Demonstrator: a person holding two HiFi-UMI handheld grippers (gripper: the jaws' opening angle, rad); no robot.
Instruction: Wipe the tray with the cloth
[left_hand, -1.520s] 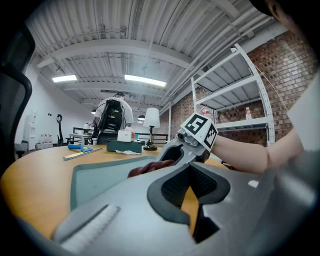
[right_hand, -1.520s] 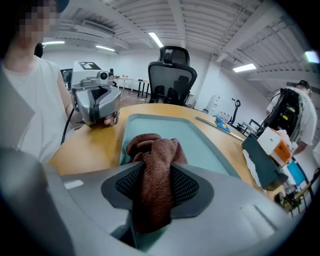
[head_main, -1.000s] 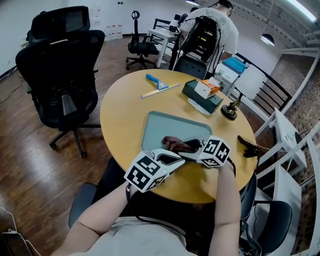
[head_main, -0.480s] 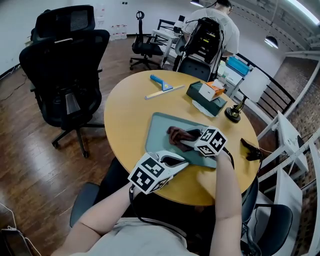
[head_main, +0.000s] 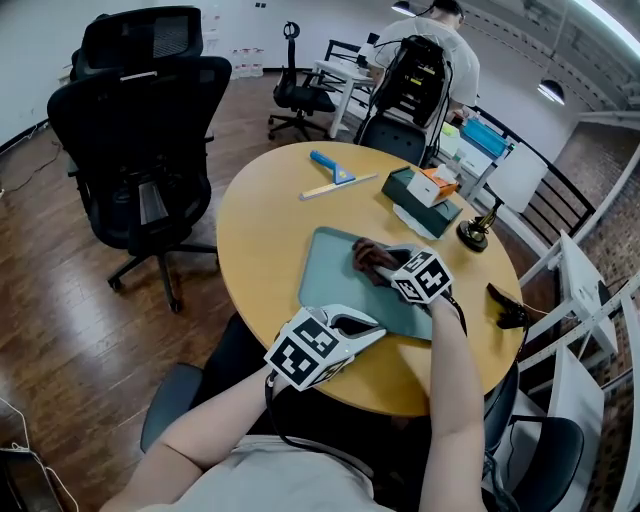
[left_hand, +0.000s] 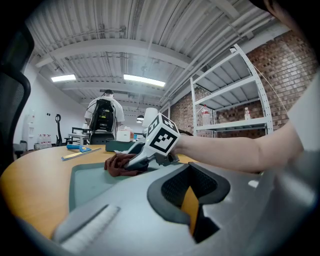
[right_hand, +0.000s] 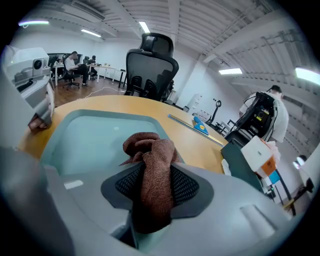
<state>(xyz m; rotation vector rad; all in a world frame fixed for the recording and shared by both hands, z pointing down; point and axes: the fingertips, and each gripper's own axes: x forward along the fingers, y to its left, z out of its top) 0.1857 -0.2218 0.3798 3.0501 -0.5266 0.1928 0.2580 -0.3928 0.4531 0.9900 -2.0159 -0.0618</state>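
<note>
At a round wooden table (head_main: 260, 225), a grey-green tray (head_main: 330, 285) lies in front of the seated person, its long axis running from their left out to their right. Most of its floor shows bare to the left of the wiping hand and back toward the person. That open stretch is, by the look of it, where the next stroke has to go.

The left tongs (head_main: 376, 330) sit at the tray's near rim, pressed together with nothing between them (seemingly steadying the tray, though contact with the rim cannot be made out).

The right tongs (head_main: 380, 266) are the working pair. They reach across to the tray's far right part and pinch a brown cloth (head_main: 368, 256), which is bunched into a wad and pressed onto the tray floor close to the far rim.

From the right gripper view, the cloth (right_hand: 150, 150) fills the gap between the pads, with the tray's floor opening out beyond and to the left of it.
</note>
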